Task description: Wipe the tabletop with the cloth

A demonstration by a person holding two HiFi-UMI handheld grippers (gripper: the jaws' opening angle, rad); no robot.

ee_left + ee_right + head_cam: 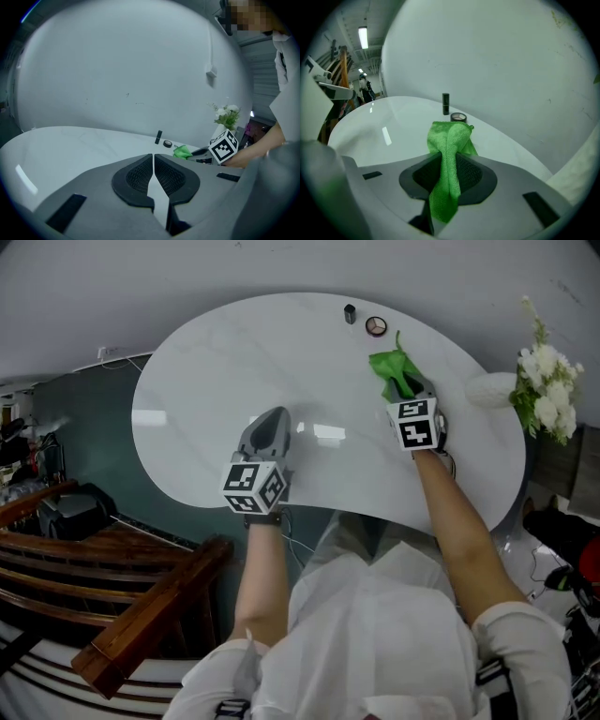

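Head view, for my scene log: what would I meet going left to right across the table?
First the left gripper → small dark cylinder → green cloth → white flowers.

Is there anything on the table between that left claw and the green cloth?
Nothing: in the head view, only bare white tabletop separates the left gripper from the green cloth.
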